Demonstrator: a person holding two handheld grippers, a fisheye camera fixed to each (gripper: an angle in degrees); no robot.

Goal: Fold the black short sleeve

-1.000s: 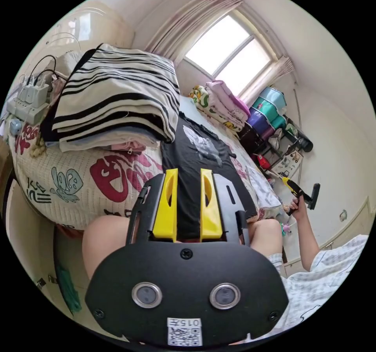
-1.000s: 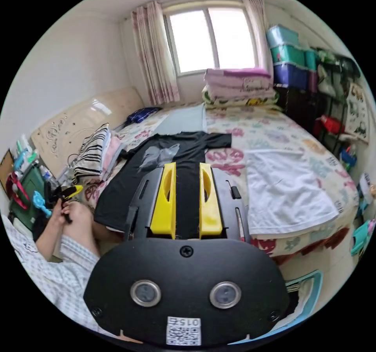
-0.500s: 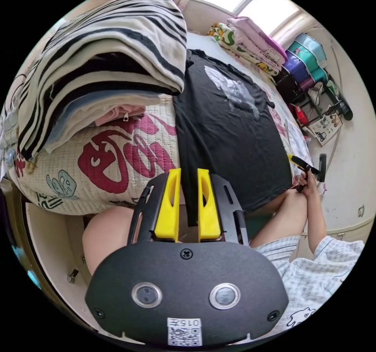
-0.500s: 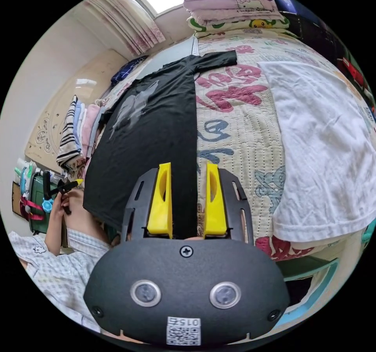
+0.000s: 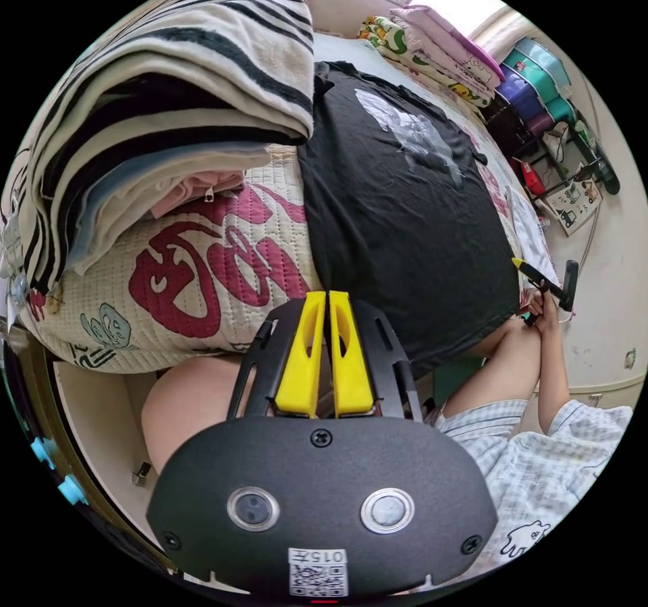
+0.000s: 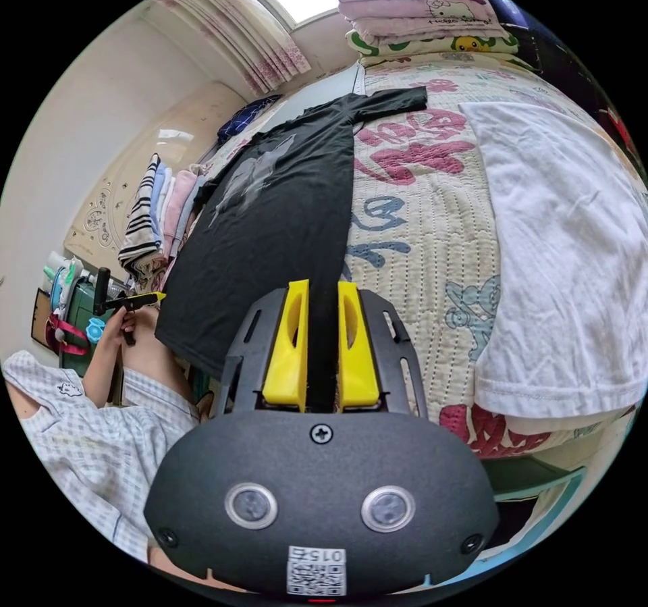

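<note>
The black short-sleeve shirt (image 5: 398,215) lies flat, print up, on the patterned quilt (image 5: 202,276), its hem hanging over the near bed edge. My left gripper (image 5: 327,296) is shut on one corner of the hem. In the right gripper view the shirt (image 6: 283,215) stretches away towards the window. My right gripper (image 6: 322,286) straddles the other hem corner, its jaws narrowed but still apart, with black cloth between them. Each gripper shows small in the other's view, held in a hand: the right gripper (image 5: 540,279) and the left gripper (image 6: 128,300).
A stack of folded clothes topped by a striped piece (image 5: 169,94) sits beside the shirt. A white garment (image 6: 567,242) lies spread on the other side. Folded blankets (image 6: 425,19) are piled under the window. The person's knees (image 5: 182,411) press against the bed edge.
Both grippers came down to the shirt's hem. The left jaws closed on its corner. The right jaws narrowed around the other corner.
</note>
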